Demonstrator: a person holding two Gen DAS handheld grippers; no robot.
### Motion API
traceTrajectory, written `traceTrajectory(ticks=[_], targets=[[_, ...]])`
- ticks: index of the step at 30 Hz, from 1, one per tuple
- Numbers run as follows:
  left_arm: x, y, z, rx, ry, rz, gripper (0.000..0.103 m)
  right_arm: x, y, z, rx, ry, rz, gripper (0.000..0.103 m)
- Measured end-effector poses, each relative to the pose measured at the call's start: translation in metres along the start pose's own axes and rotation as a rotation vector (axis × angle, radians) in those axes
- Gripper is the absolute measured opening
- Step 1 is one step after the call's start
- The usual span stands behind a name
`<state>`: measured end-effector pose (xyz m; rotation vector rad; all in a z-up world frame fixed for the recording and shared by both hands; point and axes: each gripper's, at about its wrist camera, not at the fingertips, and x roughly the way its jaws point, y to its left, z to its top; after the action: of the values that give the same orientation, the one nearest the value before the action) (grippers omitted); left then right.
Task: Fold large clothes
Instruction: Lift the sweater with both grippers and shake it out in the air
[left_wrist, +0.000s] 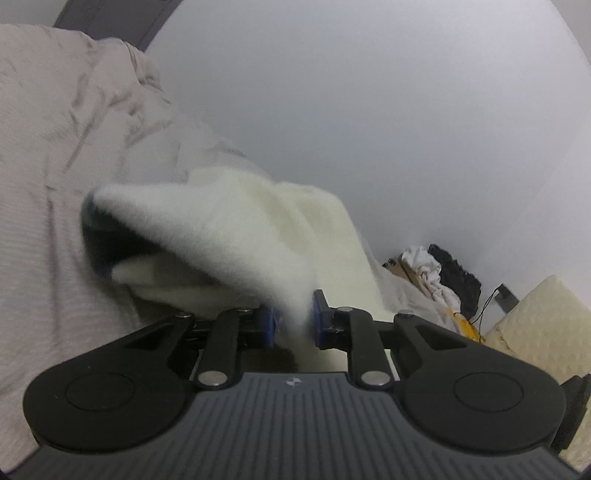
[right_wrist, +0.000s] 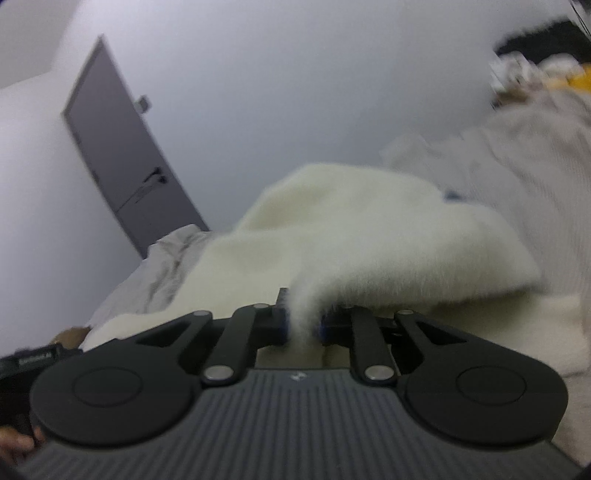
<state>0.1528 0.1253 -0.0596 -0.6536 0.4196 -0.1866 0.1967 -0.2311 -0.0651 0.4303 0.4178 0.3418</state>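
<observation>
With the left gripper and right gripper each clamped narrowly on an edge of the fluffy cream garment, lifted above the rumpled bed cover, the fold appears midway, with laying down and smoothing left.

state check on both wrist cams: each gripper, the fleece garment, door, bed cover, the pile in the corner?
left gripper: shut on the garment.
right gripper: shut on the garment.
white fleece garment: lifted and draped between both grippers, lower part lying on the bed.
bed cover: wrinkled, spread over the bed.
grey door: closed.
clothes pile: crumpled in a heap against the wall.
</observation>
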Motion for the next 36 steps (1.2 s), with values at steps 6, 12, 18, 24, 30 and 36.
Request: traceTrajectory(ticks=[6, 12, 18, 24, 30, 36], targets=[[-0.070, -0.025, 0.006, -0.014, -0.081, -0.064, 0.013, -0.050, 0.026, 0.006, -0.024, -0.030, 0.051, 0.017], [-0.129, -0.050, -0.006, -0.009, -0.085, -0.075, 0.012, -0.094, 0.039, 0.007, -0.003, -0.021, 0.043, 0.017], [-0.175, -0.048, -0.038, -0.045, -0.059, -0.036, 0.012, -0.135, 0.052, -0.020, 0.014, 0.010, 0.025, 0.017], [-0.166, -0.045, -0.065, -0.054, 0.052, 0.067, 0.012, -0.134, 0.031, -0.049, 0.147, 0.178, -0.059, 0.017], [-0.130, -0.029, -0.082, -0.084, 0.201, 0.159, 0.013, -0.112, 0.004, -0.063, 0.309, 0.297, -0.081, 0.019], [-0.116, -0.011, -0.094, -0.172, 0.263, 0.183, 0.061, -0.103, 0.000, -0.070, 0.362, 0.331, -0.080, 0.026]])
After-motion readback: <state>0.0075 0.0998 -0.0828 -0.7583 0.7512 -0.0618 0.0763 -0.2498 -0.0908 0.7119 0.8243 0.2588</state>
